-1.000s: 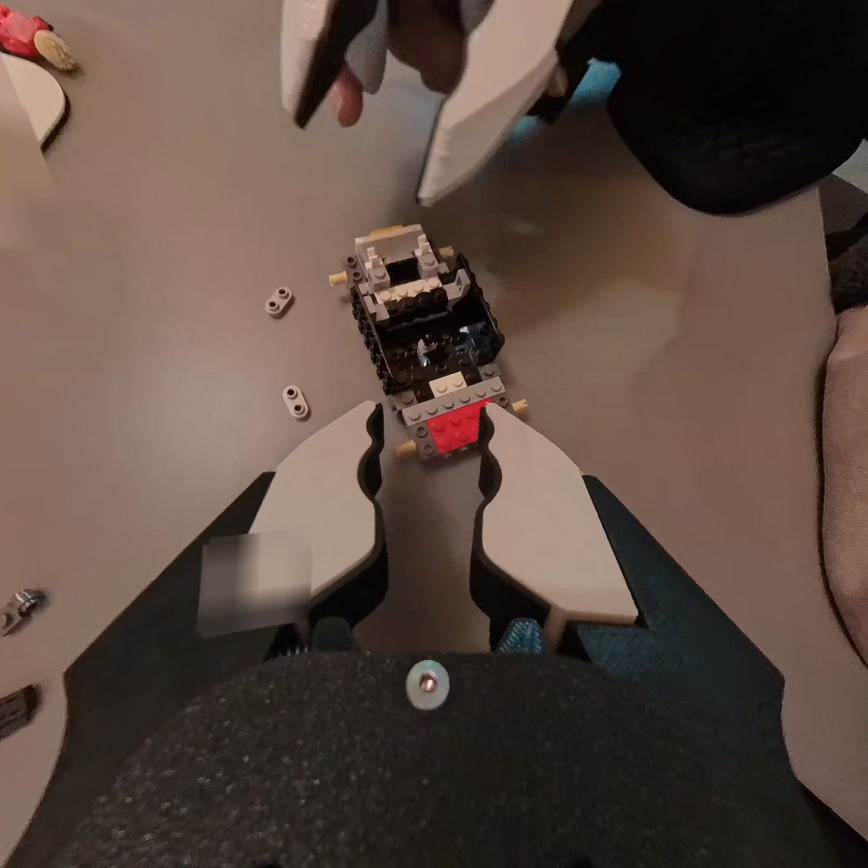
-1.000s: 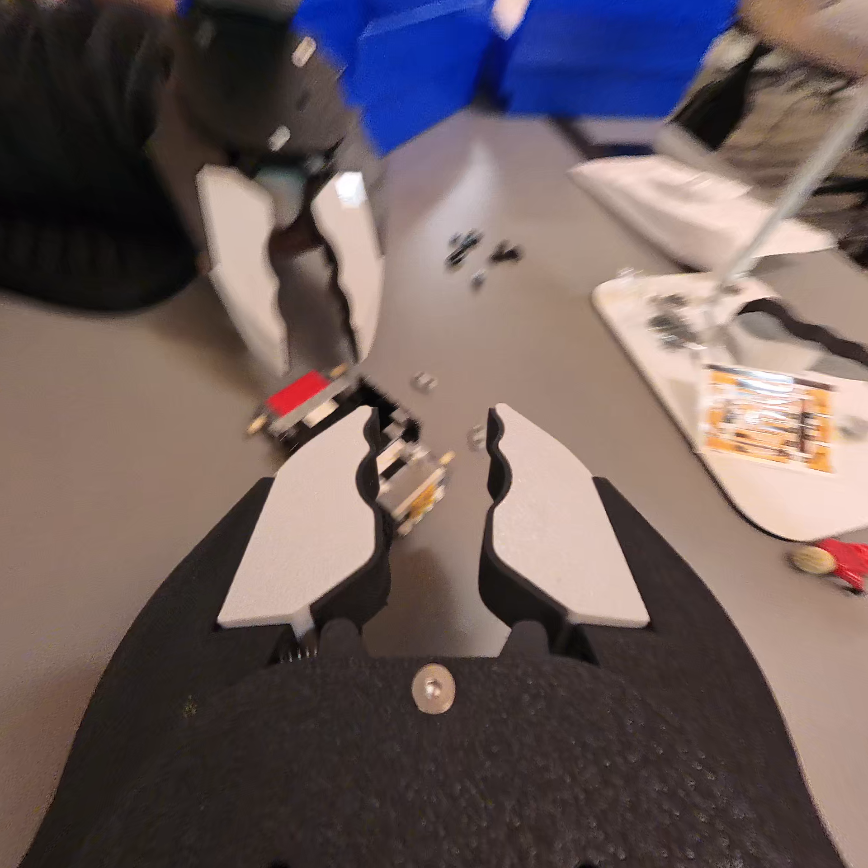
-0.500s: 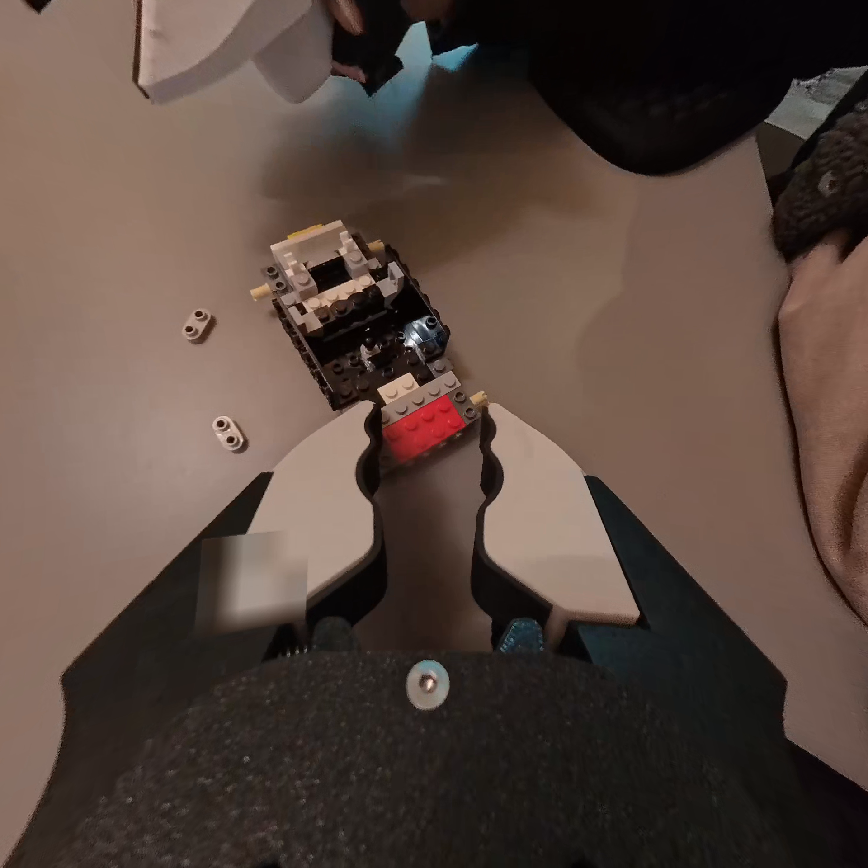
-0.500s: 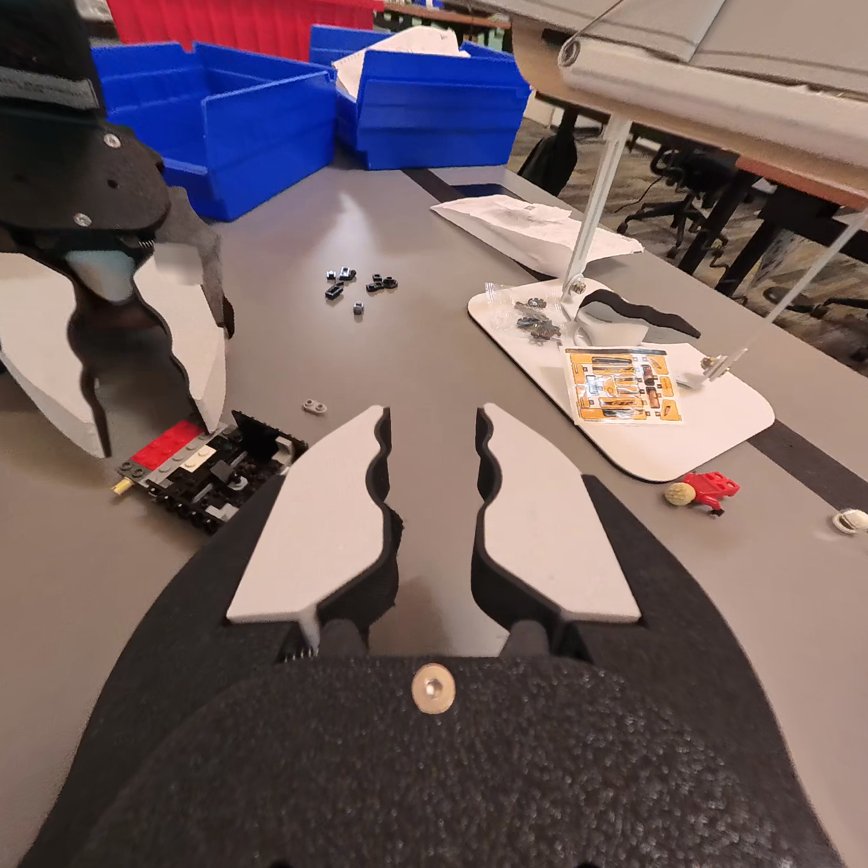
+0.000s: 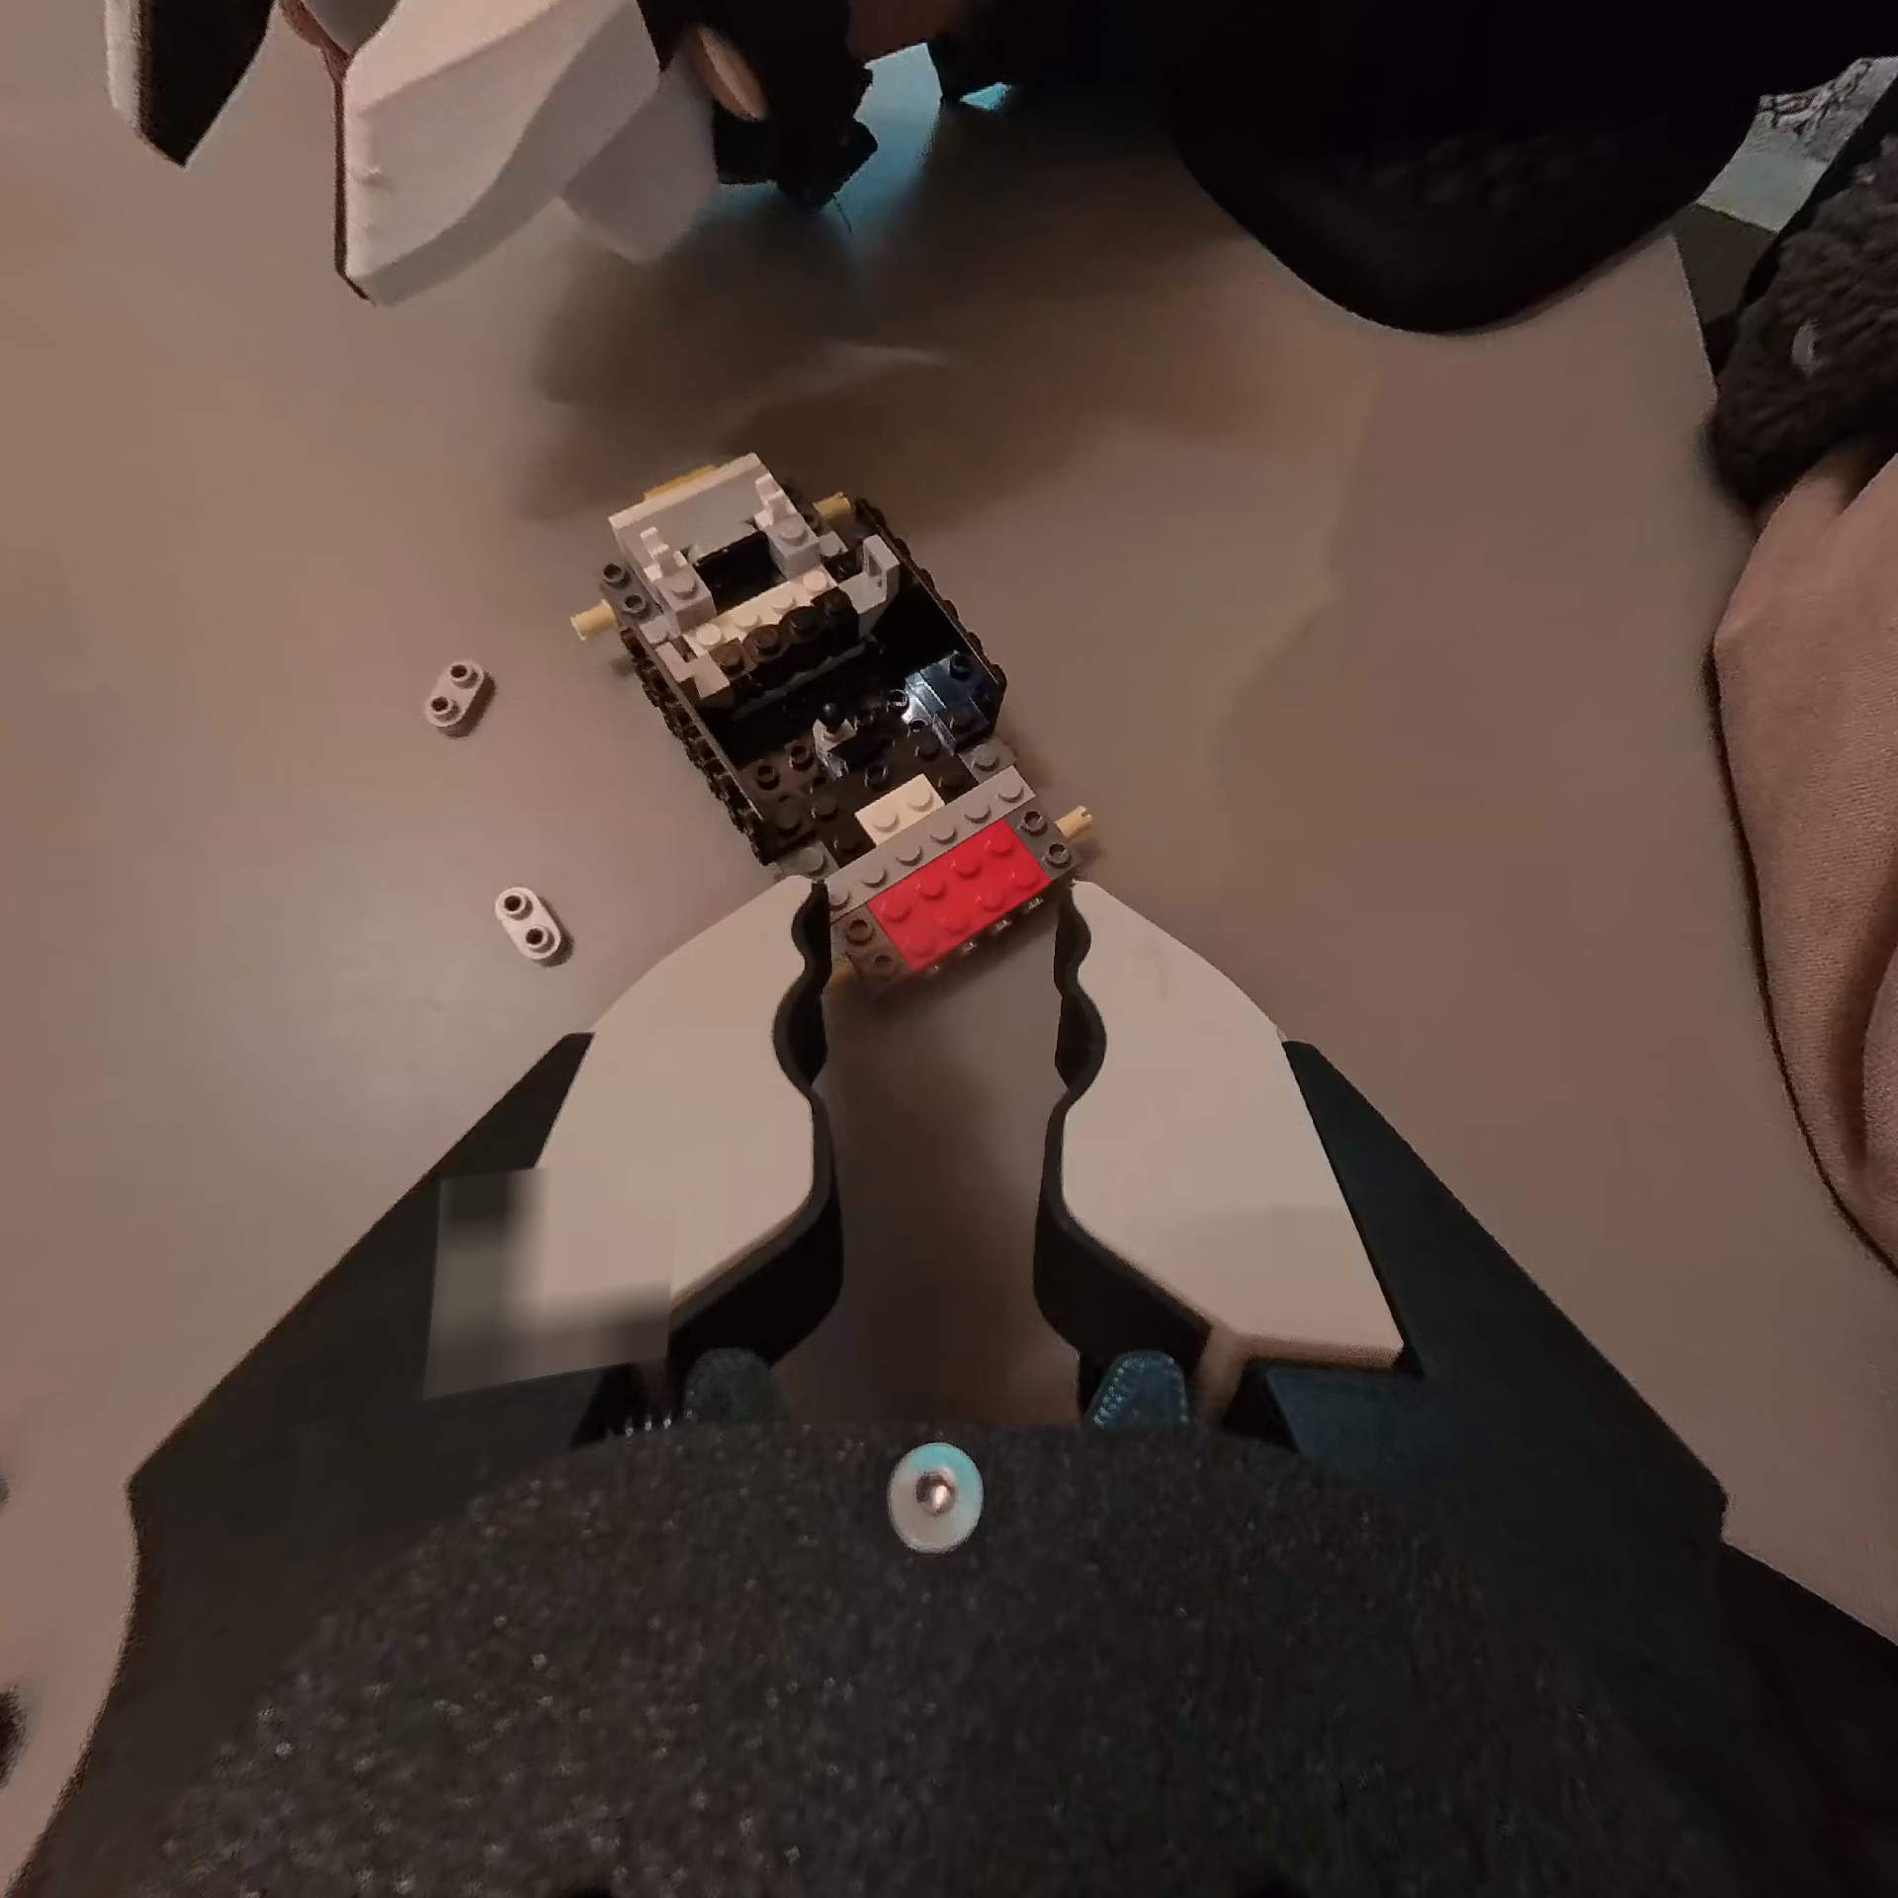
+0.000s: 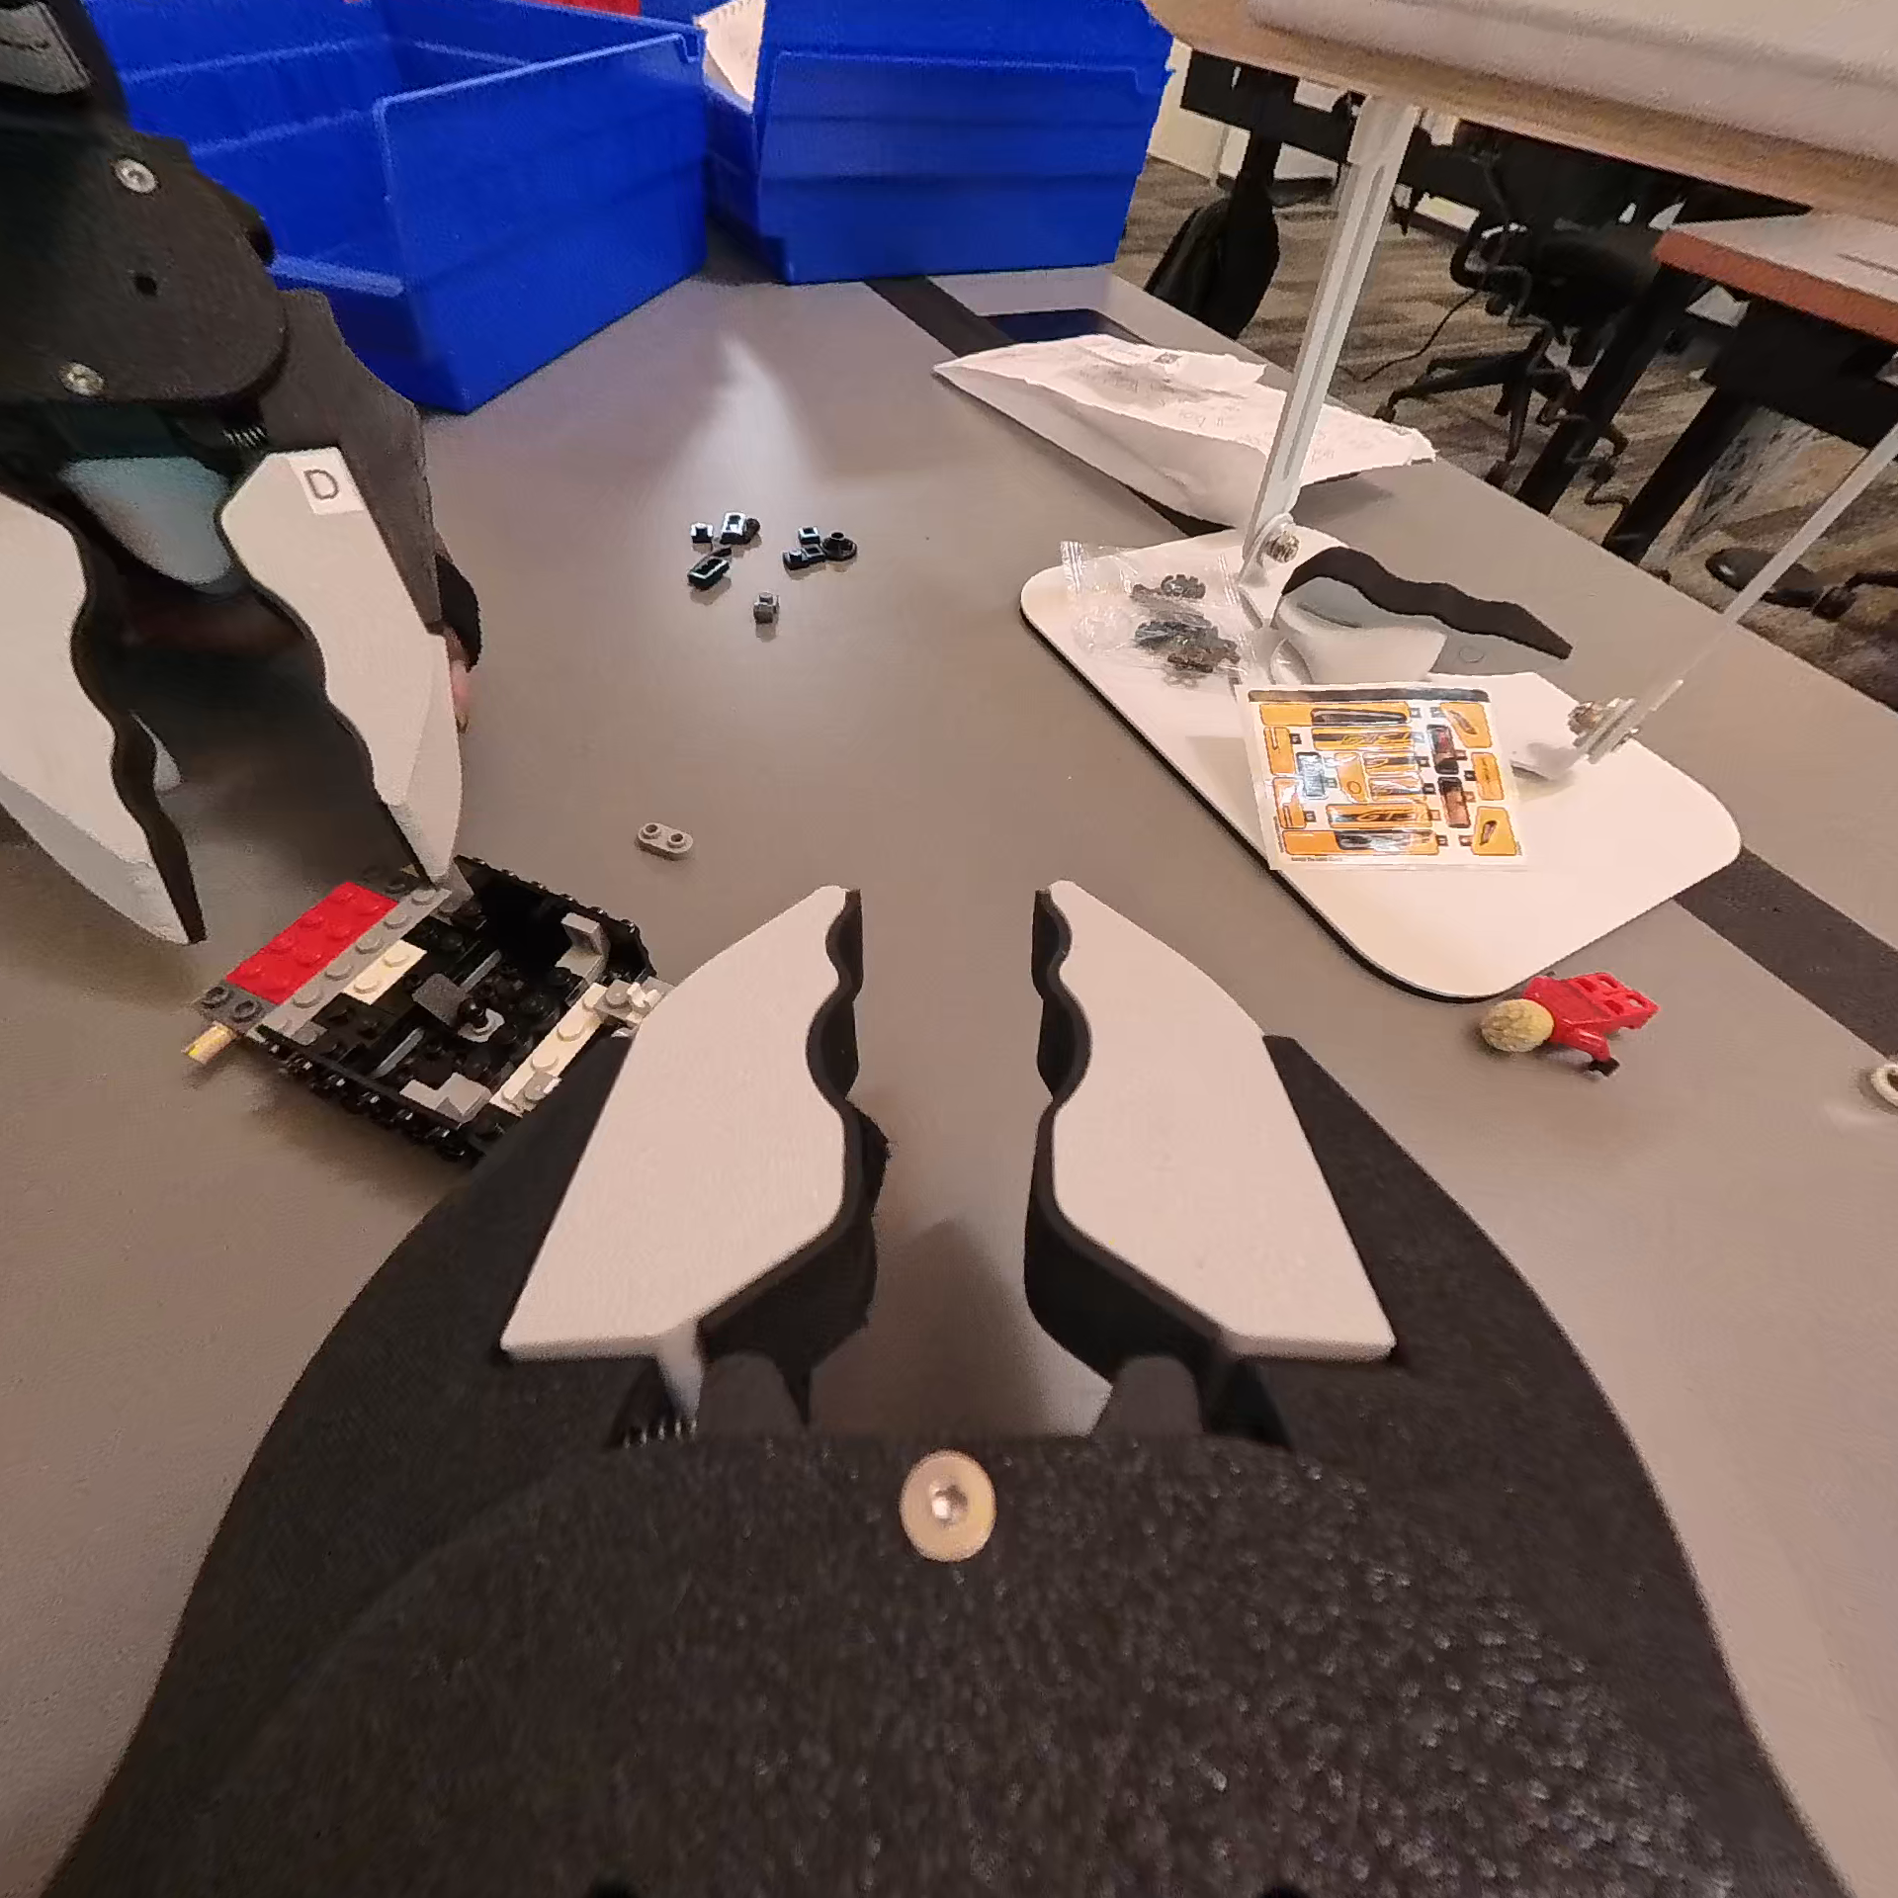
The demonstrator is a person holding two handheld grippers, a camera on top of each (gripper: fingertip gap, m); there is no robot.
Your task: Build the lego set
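Left wrist view: the left gripper (image 5: 940,904) is angling down at the grey table (image 5: 257,514), jaws spread around the red end of the lego car (image 5: 822,709) at 12 o'clock; whether they are touching it is unclear.

Right wrist view: the right gripper (image 6: 945,894) is hovering low, jaws apart and empty, the car (image 6: 431,986) lying at 10 o'clock, blue bins (image 6: 534,205) standing beyond

An office or lab workroom: grey tables (image 6: 924,719), blue storage bins (image 6: 534,205), swivel chairs (image 6: 1520,288), patterned carpet (image 6: 1438,339).
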